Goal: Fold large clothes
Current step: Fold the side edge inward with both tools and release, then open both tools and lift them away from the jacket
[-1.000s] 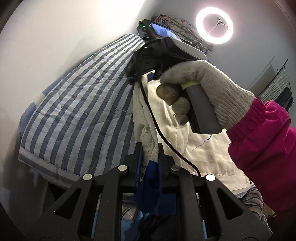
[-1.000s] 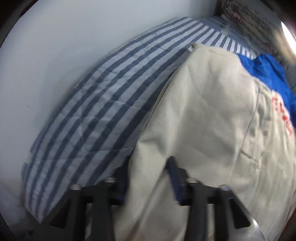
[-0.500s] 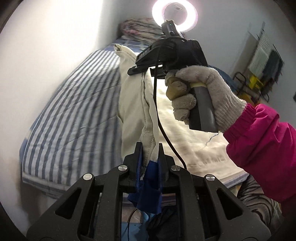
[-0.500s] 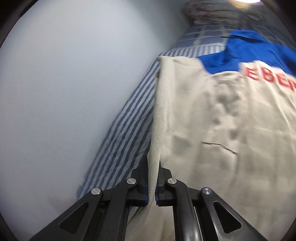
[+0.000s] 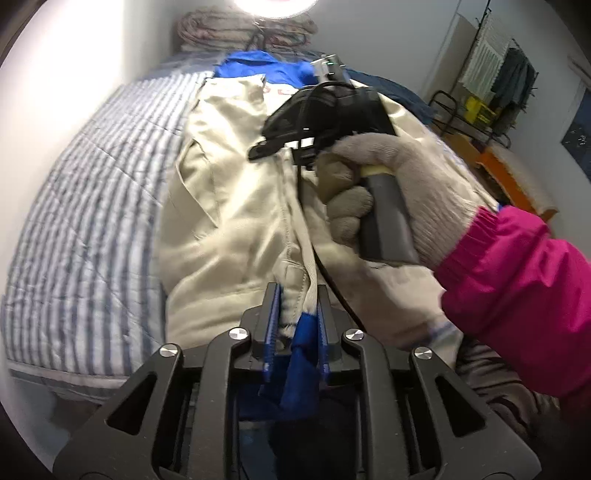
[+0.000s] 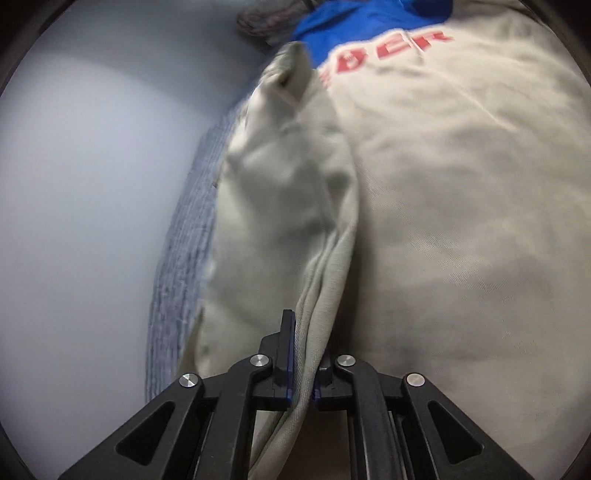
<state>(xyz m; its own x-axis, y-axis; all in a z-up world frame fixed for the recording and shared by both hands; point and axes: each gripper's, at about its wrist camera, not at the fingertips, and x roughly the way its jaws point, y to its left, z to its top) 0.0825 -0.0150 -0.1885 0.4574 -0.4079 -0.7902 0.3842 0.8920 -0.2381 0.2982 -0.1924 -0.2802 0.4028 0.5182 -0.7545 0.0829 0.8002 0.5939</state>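
1. a cream jacket (image 5: 236,206) with a blue upper part and red lettering lies lengthwise on a bed covered by a blue-and-white striped quilt (image 5: 85,229), close beside a pale wall (image 6: 92,184).
2. in the right wrist view the jacket (image 6: 443,192) fills most of the frame: smooth cream cloth with soft creases, a blurred row of red letters near the top, and a blue panel above them.
3. its left side is doubled over into a long raised fold that runs from the collar end down toward the camera.
4. the left gripper (image 5: 295,325) is closed tight on a bunched hem, cream cloth and a blue lining pinched together between its blue-edged fingers (image 5: 272,317).
5. the right gripper (image 6: 301,369) is clamped on the thick folded cream edge, which passes between its jaws and hangs below them.
6. in the left wrist view the right gripper (image 5: 291,136) shows from the side above the jacket, held by a gloved hand (image 5: 388,192) in a pink sleeve (image 5: 524,288).
7. a ring light (image 5: 275,3) glares at the head of the bed above a rolled patterned blanket (image 5: 243,27); a clothes rack (image 5: 495,70) stands at far right.
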